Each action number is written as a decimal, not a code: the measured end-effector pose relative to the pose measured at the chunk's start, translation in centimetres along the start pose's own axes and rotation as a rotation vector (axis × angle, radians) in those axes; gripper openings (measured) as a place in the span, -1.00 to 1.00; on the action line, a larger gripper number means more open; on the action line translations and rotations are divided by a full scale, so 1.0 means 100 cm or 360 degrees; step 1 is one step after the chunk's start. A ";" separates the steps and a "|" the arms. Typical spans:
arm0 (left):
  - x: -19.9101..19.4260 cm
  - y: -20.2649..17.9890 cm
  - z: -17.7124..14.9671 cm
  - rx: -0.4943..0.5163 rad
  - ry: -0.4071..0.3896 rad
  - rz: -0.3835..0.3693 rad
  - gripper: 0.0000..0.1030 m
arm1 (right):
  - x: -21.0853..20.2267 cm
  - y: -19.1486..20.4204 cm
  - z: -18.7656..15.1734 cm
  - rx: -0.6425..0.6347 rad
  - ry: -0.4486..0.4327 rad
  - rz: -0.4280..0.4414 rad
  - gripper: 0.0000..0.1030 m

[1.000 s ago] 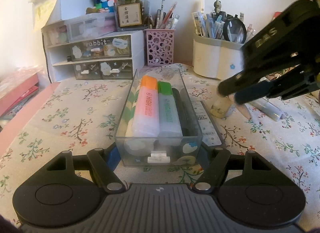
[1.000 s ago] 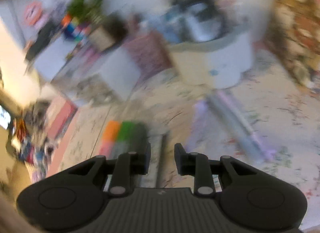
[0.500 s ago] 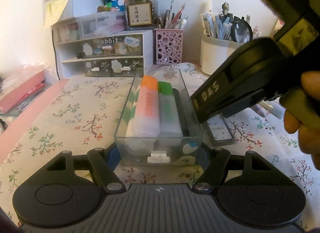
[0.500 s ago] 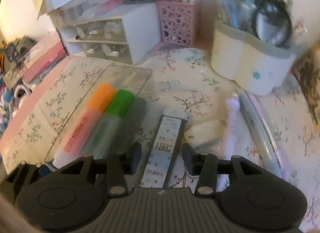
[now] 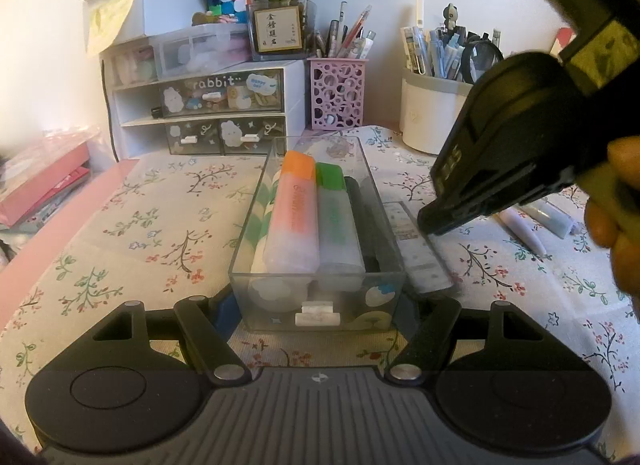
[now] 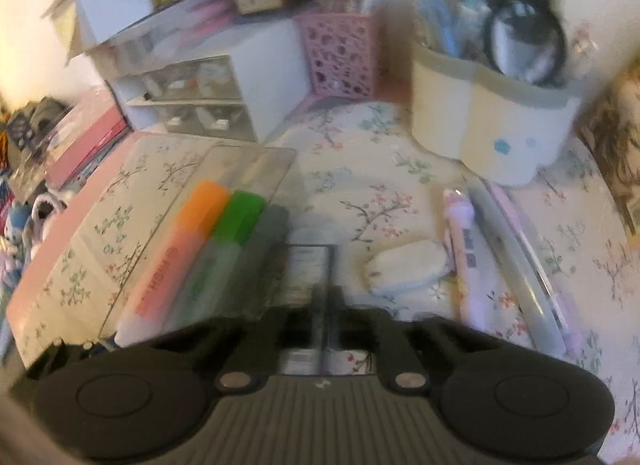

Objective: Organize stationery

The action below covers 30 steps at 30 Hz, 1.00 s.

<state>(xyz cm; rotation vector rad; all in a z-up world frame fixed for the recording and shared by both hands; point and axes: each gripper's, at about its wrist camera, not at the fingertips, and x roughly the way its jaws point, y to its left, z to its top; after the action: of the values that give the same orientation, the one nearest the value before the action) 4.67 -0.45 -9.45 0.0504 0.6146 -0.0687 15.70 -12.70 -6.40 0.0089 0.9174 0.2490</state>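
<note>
My right gripper (image 6: 326, 305) has its fingers pinched on the lead case (image 6: 310, 265) at lower centre, beside the tray (image 5: 320, 305), which my left gripper (image 5: 320, 317) clamps.

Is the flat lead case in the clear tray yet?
Out. The lead case lies on the tablecloth beside the clear tray, outside its right wall.

The little drawer (image 5: 219, 94) has the word "rabbit" on its front. The orange marker (image 6: 176, 261) has letters that start with "HIGH". The framed card (image 5: 278, 30) shows Chinese writing.
</note>
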 end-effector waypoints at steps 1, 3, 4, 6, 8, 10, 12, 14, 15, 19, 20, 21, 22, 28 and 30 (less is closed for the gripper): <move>0.000 0.000 0.000 0.0001 0.0000 -0.0001 0.40 | 0.000 -0.003 0.000 0.0020 -0.0005 0.0010 -1.00; 0.000 0.000 0.000 0.0001 0.0001 -0.0003 0.40 | 0.003 -0.005 -0.001 0.0021 -0.0005 -0.0026 -1.00; 0.000 0.000 0.000 0.0000 0.0001 -0.0004 0.40 | 0.004 -0.004 -0.001 0.0008 0.0011 -0.0012 -1.00; 0.000 0.000 0.000 -0.0004 0.0001 -0.0003 0.40 | 0.003 -0.004 -0.001 0.0008 0.0005 0.0002 -1.00; -0.001 0.000 0.000 -0.0008 -0.0002 0.0007 0.40 | 0.003 -0.003 0.000 0.0005 0.0011 -0.0029 -1.00; -0.001 0.001 -0.001 -0.0017 -0.0003 0.0019 0.40 | 0.004 -0.003 0.001 -0.0010 0.0015 -0.0044 -0.99; -0.002 0.003 -0.001 -0.0034 0.0001 0.0019 0.40 | 0.004 -0.003 0.001 -0.0002 0.0019 -0.0040 -0.96; -0.004 0.004 -0.002 -0.0036 0.0001 0.0022 0.40 | 0.003 -0.003 0.003 0.0005 0.0014 -0.0011 -0.78; -0.005 0.005 -0.003 -0.0035 0.0000 0.0023 0.40 | 0.003 -0.003 0.003 0.0008 0.0014 0.0014 -0.64; -0.007 0.007 -0.004 -0.0042 0.0002 0.0029 0.40 | 0.005 0.002 0.004 0.0004 0.0015 0.0042 -0.62; -0.007 0.008 -0.004 -0.0043 0.0001 0.0032 0.40 | 0.006 0.004 0.004 0.0001 0.0022 0.0049 -0.62; -0.008 0.008 -0.004 -0.0042 -0.0001 0.0035 0.40 | 0.008 0.007 0.004 -0.0019 0.0031 0.0043 -0.62; -0.008 0.008 -0.005 -0.0041 -0.0003 0.0037 0.40 | 0.009 0.011 0.003 -0.0052 0.0023 0.0024 -0.61; -0.007 0.011 -0.006 -0.0051 -0.0012 0.0042 0.40 | 0.013 0.021 0.003 -0.0125 0.0016 0.0041 -0.75; -0.007 0.011 -0.006 -0.0048 -0.0017 0.0044 0.40 | 0.013 0.021 0.003 -0.0122 0.0015 0.0040 -0.76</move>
<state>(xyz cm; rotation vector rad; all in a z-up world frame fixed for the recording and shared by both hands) 3.81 0.71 -9.53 0.0293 0.6043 -0.0327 16.25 -10.30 -6.98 -0.0517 0.9171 0.3078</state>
